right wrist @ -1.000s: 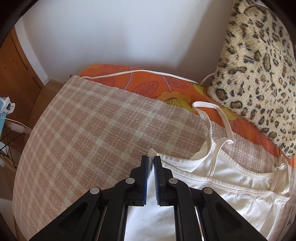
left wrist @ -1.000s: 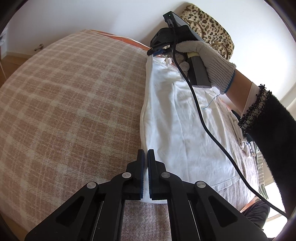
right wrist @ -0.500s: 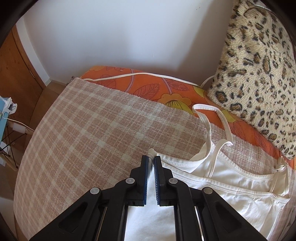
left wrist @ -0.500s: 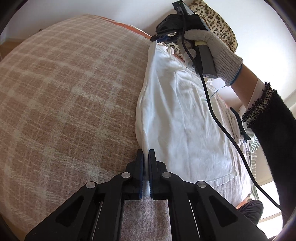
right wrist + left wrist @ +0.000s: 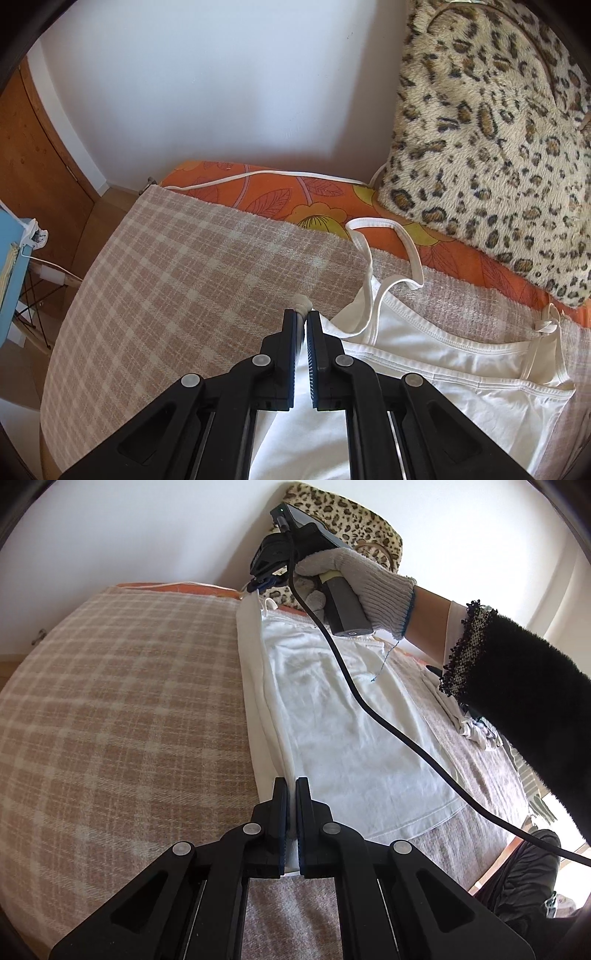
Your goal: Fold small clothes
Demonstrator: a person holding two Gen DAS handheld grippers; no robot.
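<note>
A white strappy top (image 5: 351,731) lies on a pink plaid blanket (image 5: 122,709). Its left long edge is lifted clear of the blanket between the two grippers. My left gripper (image 5: 291,786) is shut on the hem corner at the near end. My right gripper (image 5: 302,319) is shut on the top corner by the straps (image 5: 373,254); it also shows in the left wrist view (image 5: 258,583), held by a gloved hand. The rest of the top (image 5: 461,373) lies flat to the right.
A leopard-print cushion (image 5: 498,129) stands against the wall at the far right. An orange floral sheet (image 5: 295,195) shows beyond the blanket. More crumpled clothes (image 5: 476,727) lie to the right. A black cable (image 5: 388,723) hangs over the top.
Both grippers have risen, lifting the top's left edge off the blanket and stretching it taut between them. Both stay shut on the cloth.
</note>
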